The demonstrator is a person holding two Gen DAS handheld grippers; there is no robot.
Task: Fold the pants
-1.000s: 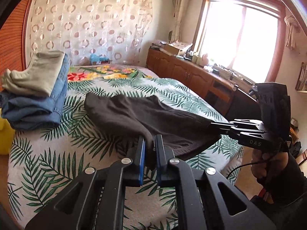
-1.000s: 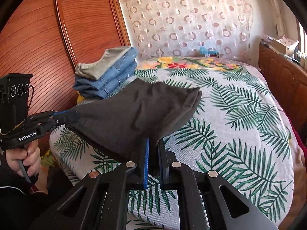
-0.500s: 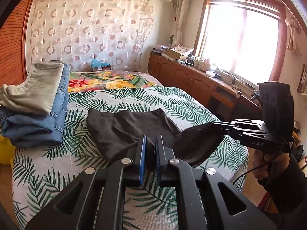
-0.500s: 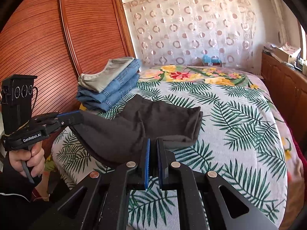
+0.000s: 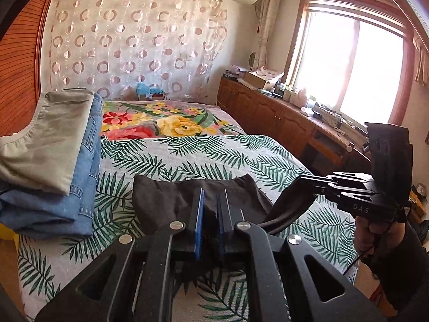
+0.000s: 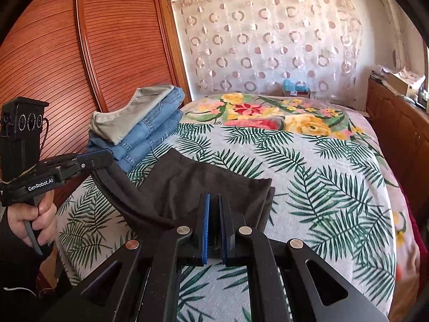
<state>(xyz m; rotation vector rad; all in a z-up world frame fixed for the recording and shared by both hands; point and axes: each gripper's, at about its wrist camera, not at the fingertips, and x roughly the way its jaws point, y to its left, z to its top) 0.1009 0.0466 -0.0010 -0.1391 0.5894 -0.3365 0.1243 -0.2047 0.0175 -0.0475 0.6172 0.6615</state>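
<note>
The left gripper (image 5: 210, 201) is clenched on the near edge of the dark pants (image 5: 166, 201), with a fold of the cloth pinched between its blue pads. The right gripper (image 6: 213, 206) grasps the same near edge in the same way, and the cloth bunches between its two fingers. Between the two grippers the edge of the pants hangs in a slack curve, lifted off the bed (image 6: 321, 174). Ahead of both grippers the rest of the pants lies flat on the leaf-print bedspread, folded over on itself, with its far edge straight across. In the right wrist view the left gripper (image 6: 107, 157) appears to the left, held by a hand (image 6: 34, 220). In the left wrist view the right gripper (image 5: 303, 178) appears to the right, held by the other hand (image 5: 375, 230) in a dark sleeve. Farther ahead and to the left of the grippers a stack of folded jeans (image 6: 150, 136) sits on the bed, with a grey garment (image 6: 128, 116) on top, apart from the dark pants.
</note>
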